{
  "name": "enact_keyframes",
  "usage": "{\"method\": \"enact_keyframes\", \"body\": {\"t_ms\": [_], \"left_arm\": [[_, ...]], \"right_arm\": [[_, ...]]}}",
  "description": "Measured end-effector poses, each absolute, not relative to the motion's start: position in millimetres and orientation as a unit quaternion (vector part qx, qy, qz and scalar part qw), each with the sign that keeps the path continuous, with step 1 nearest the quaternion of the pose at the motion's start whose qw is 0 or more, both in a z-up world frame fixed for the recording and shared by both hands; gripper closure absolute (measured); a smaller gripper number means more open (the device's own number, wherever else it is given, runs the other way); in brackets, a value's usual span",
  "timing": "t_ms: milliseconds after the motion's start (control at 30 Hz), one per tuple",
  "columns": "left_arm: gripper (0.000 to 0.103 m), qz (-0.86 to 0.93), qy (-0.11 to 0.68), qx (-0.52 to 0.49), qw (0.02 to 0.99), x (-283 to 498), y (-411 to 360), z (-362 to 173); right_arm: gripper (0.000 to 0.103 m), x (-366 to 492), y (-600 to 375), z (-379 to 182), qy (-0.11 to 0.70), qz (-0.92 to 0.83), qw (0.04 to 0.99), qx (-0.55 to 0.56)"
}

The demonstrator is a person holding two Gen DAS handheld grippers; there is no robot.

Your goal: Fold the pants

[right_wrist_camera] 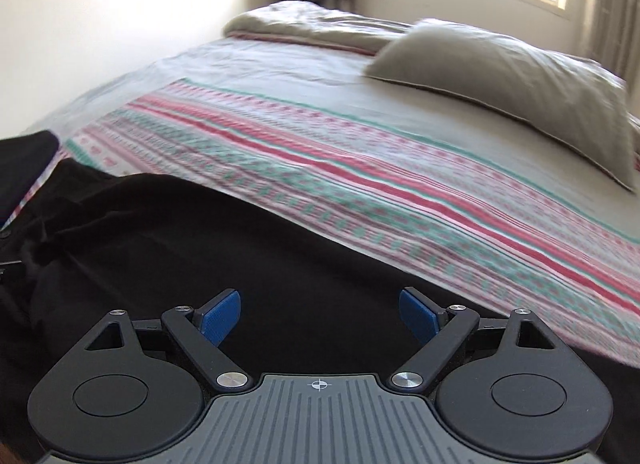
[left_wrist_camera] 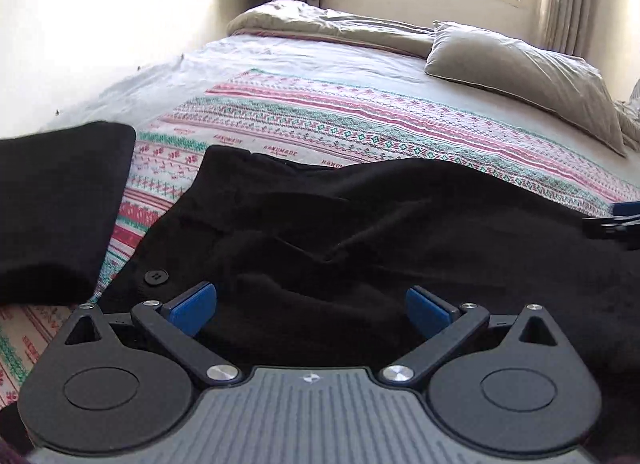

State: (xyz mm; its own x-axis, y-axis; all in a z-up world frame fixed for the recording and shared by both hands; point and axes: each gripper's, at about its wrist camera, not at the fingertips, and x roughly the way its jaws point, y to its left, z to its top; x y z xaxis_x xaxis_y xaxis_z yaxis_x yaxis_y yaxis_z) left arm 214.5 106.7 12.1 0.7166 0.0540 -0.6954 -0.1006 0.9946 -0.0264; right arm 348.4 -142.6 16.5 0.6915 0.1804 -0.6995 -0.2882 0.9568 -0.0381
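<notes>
Colours and patterns on the bed before you.
You see black pants [left_wrist_camera: 360, 224] with a black button [left_wrist_camera: 156, 276], a pink, red and green banded blanket [left_wrist_camera: 320, 120], a beige pillow [left_wrist_camera: 520, 76], and blue pads [right_wrist_camera: 219, 318].

Both wrist views low, near pants [left_wrist_camera: 360, 224], facing pillow [right_wrist_camera: 500, 88].
</notes>
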Motion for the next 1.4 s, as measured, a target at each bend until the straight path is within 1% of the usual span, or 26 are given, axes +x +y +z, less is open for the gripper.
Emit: {"method": "enact_keyframes", "body": {"t_ms": [267, 433, 533, 600, 633, 667, 700, 767, 833, 867, 900, 967, 1000, 1033, 1167, 1267, 1400], "left_arm": [[0.0, 0.032, 0.389, -0.055, 0.919, 214.4, 109.1, 9.8], [0.0, 0.02, 0.405, -0.111, 0.907, 216.3, 120.8, 8.0], [0.0, 0.018, 0.41, -0.146, 0.9, 216.9, 129.3, 7.2], [0.0, 0.023, 0.409, -0.16, 0.898, 216.9, 133.9, 8.2], [0.0, 0.025, 0.408, -0.165, 0.898, 217.0, 136.2, 9.0], [0.0, 0.027, 0.407, -0.169, 0.897, 216.8, 137.8, 9.7], [0.0, 0.027, 0.406, -0.173, 0.897, 216.3, 139.1, 10.2], [0.0, 0.029, 0.396, -0.195, 0.897, 214.4, 144.9, 12.0], [0.0, 0.024, 0.384, -0.221, 0.896, 212.0, 150.4, 14.5], [0.002, 0.017, 0.378, -0.235, 0.896, 210.8, 153.1, 15.9], [0.006, 0.01, 0.371, -0.247, 0.895, 209.3, 155.4, 17.0], [0.01, -0.009, 0.358, -0.277, 0.891, 207.2, 160.5, 18.9], [0.011, -0.021, 0.352, -0.292, 0.889, 206.2, 162.4, 19.3], [0.012, -0.035, 0.346, -0.308, 0.886, 205.1, 163.8, 19.9], [0.014, -0.093, 0.334, -0.351, 0.869, 205.0, 160.3, 19.1], [0.015, -0.129, 0.338, -0.358, 0.861, 206.6, 146.8, 15.9], [0.018, -0.151, 0.344, -0.367, 0.851, 209.5, 130.1, 10.5]], "right_arm": [[0.014, 405.4, -47.5, -2.6, 0.358, 0.207, 0.9, -0.135], [0.015, 437.7, -23.4, -10.8, 0.363, 0.219, 0.896, -0.132], [0.017, 455.8, -18.0, -14.9, 0.38, 0.222, 0.889, -0.125], [0.023, 461.6, -14.4, -17.2, 0.389, 0.233, 0.882, -0.124], [0.033, 463.3, -12.6, -19.0, 0.397, 0.242, 0.877, -0.123], [0.048, 464.1, -10.7, -21.2, 0.405, 0.252, 0.87, -0.123], [0.054, 463.5, -7.5, -22.9, 0.408, 0.262, 0.865, -0.125], [0.087, 458.5, -4.6, -21.2, 0.401, 0.276, 0.865, -0.126], [0.093, 452.3, -1.8, -16.8, 0.396, 0.273, 0.867, -0.127], [0.095, 447.2, -1.3, -13.5, 0.389, 0.272, 0.871, -0.131], [0.096, 441.2, -1.3, -8.6, 0.381, 0.272, 0.874, -0.133], [0.097, 426.0, -0.1, 5.0, 0.361, 0.271, 0.881, -0.139], [0.097, 415.8, 1.0, 13.7, 0.348, 0.271, 0.886, -0.145], [0.1, 404.6, 2.2, 22.2, 0.335, 0.273, 0.889, -0.151], [0.1, 350.7, 8.8, 47.0, 0.296, 0.28, 0.896, -0.179], [0.1, 310.1, 17.8, 46.7, 0.281, 0.291, 0.891, -0.208], [0.101, 272.9, 28.9, 29.3, 0.278, 0.296, 0.885, -0.228]]}}
